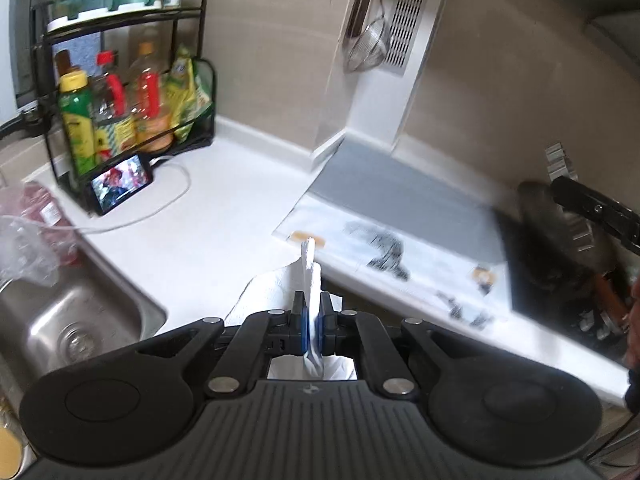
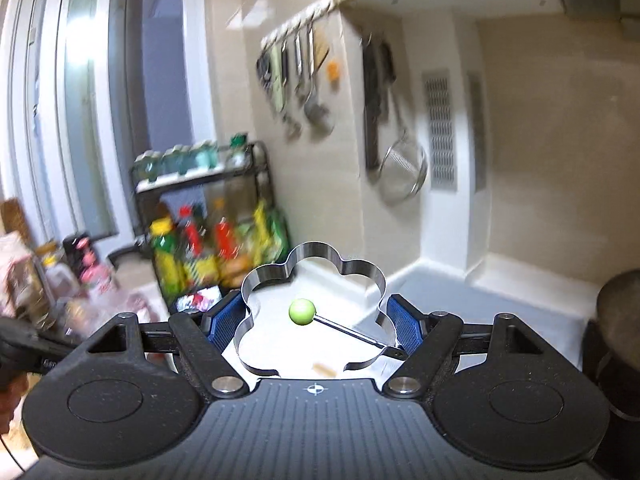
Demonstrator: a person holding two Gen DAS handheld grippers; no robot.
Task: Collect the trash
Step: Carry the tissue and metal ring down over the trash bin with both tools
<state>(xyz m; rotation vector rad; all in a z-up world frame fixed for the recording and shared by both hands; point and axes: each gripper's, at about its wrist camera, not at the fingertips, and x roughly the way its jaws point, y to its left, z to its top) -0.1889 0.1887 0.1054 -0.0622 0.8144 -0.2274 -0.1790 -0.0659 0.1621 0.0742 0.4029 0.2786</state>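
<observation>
I keep the left tool point(image 1: 312, 318) clamped on the white tissue point(image 1: 310, 268) above the counter point(image 1: 224, 200) for carrying to disposal, while the right tool point(image 2: 316, 322) grips a flower-shaped metal ring point(image 2: 314, 304) across its width.

Partly unreadable from my station: bottles on the rack point(image 2: 208, 240), smeared by blur, labels illegible; sink point(image 1: 80, 320), cut by the left edge; white tissue point(image 1: 308, 276), lower part hidden behind the left gripper point(image 1: 311, 312); dark pot point(image 2: 616, 320), cropped at right.
</observation>
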